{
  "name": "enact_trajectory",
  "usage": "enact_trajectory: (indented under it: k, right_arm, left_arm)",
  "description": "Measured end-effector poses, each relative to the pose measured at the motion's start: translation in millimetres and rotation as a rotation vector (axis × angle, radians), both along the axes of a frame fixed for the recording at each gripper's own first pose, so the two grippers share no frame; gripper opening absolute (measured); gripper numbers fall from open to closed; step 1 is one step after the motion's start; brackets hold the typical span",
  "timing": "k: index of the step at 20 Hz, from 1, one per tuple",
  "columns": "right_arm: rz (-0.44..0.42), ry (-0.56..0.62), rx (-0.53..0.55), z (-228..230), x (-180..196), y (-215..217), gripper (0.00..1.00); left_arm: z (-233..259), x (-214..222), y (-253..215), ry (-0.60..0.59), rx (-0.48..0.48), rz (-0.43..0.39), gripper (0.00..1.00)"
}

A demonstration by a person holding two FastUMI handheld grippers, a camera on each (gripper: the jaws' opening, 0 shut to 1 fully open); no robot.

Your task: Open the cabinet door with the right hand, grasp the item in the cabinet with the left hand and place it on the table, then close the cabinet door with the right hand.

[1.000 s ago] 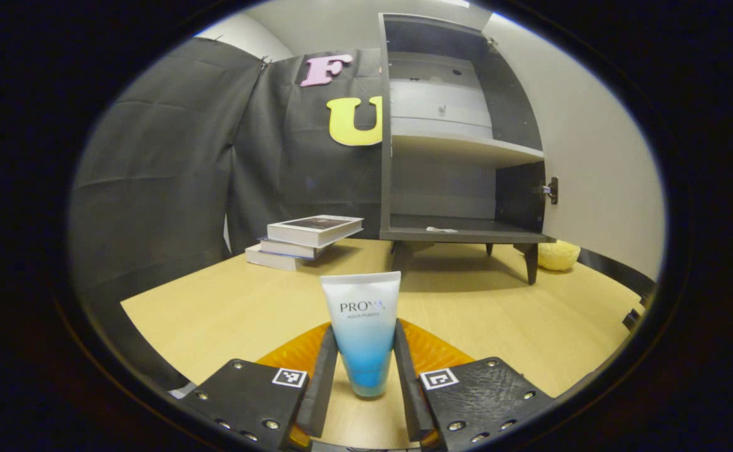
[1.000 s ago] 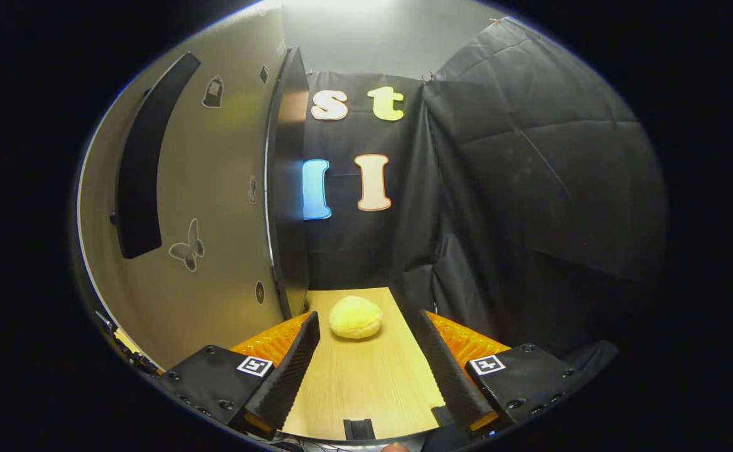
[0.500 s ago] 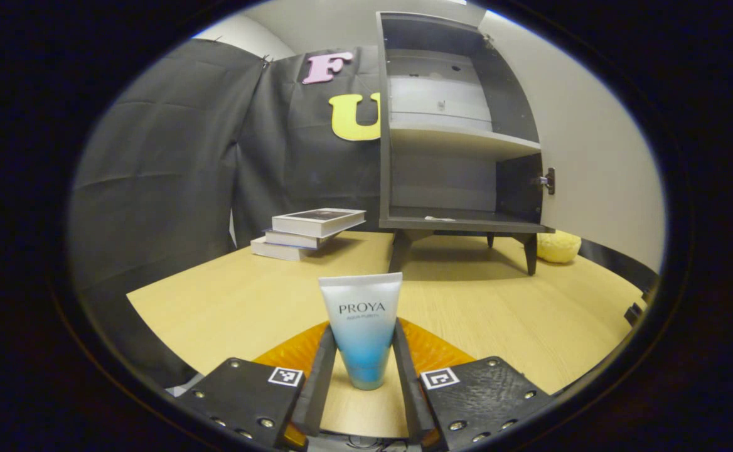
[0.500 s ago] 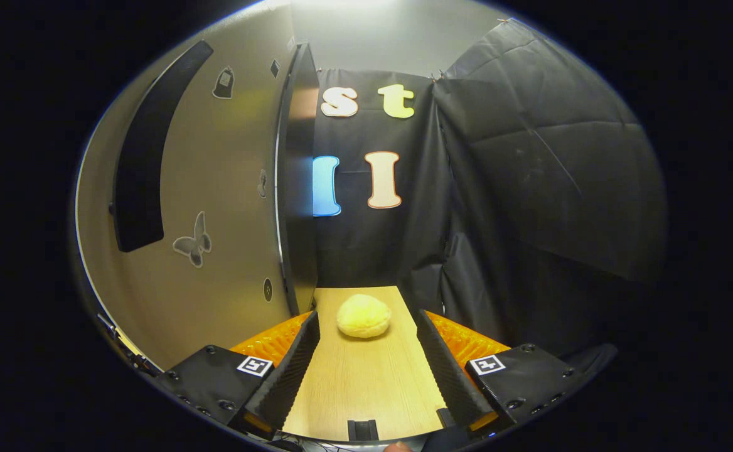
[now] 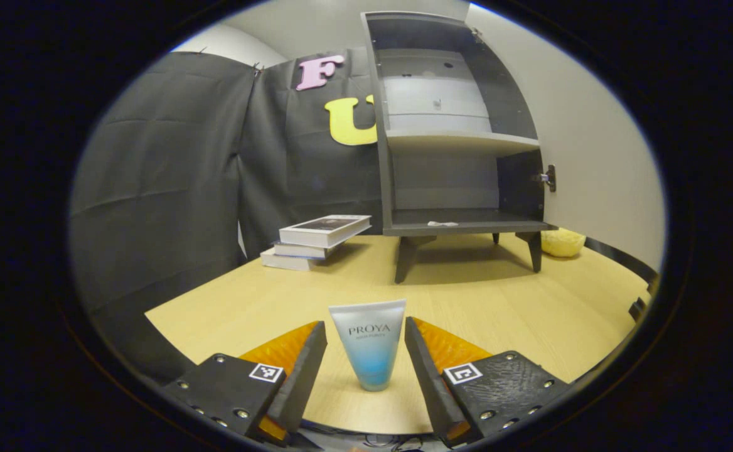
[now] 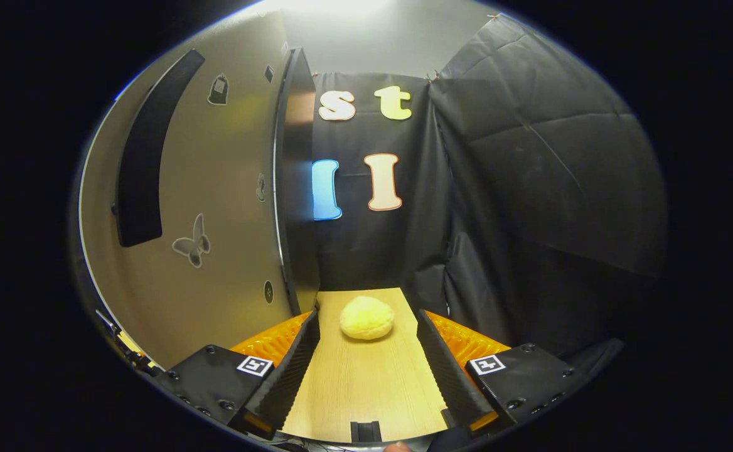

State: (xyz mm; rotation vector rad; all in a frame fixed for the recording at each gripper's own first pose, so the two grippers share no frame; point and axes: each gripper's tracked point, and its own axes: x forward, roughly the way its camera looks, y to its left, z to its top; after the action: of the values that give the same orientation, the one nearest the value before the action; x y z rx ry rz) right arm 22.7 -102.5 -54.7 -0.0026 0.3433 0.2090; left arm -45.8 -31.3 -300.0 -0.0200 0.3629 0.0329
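The tube [image 5: 369, 348] stands upright on the table [image 5: 486, 307], well in front of the cabinet [image 5: 454, 132], between the spread fingers of the left gripper [image 5: 365, 364], which do not touch it; placing appears complete. The right gripper [image 6: 366, 367], fingers parted and empty, hangs just beside the open cabinet door [image 6: 216, 207]. The next move is probably to push that door closed, after the left gripper backs off the tube without toppling it.

1 tube [image 5: 369, 351], 3 books [image 5: 316, 240], 1 cabinet [image 5: 454, 125], 1 yellow sponge [image 6: 366, 317], 1 table [image 5: 498, 301].
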Motion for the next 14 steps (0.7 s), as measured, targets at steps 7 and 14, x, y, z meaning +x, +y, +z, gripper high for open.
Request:
enact_trajectory:
  k: [7,14]
  right_arm:
    - [0.01,-0.024,0.07,9.0,5.4,-3.7,0.93]
    - [0.018,-0.072,0.078,25.4,12.3,-7.1,0.98]
  left_arm:
    - [97.6,9.1,-0.8,-0.074,0.048,-0.002,0.77]
    - [213.8,19.4,5.0,-0.173,0.045,0.0,0.75]
